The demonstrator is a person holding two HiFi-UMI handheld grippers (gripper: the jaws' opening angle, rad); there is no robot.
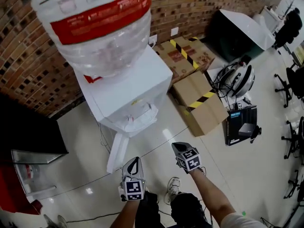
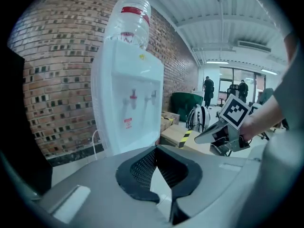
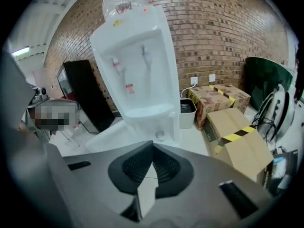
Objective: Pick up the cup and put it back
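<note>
Brick-walled room, cup (image 3: 160, 135) low at the foot of the water dispenser (image 3: 142, 70) (small, likely light): left hand-held gripper (image 2: 156, 150) and right hand-held gripper (image 3: 152, 145) hang closed and empty, well apart from it; arriving unopened could topple it.

1. A white water dispenser (image 1: 137, 87) is seen against a brick wall (image 1: 28, 56), with a large clear bottle (image 1: 102, 37) seated upside down on top.
2. To its right, one cardboard box (image 1: 185, 56) banded with yellow-and-black tape is set by the wall, and a second taped box (image 1: 202, 106) lies nearer.
3. A white backpack (image 1: 240, 80) is placed beside the boxes, with a black carton (image 1: 241, 125) on the floor close by.
4. A black cabinet (image 1: 28, 127) is seen to the dispenser's left.
</note>
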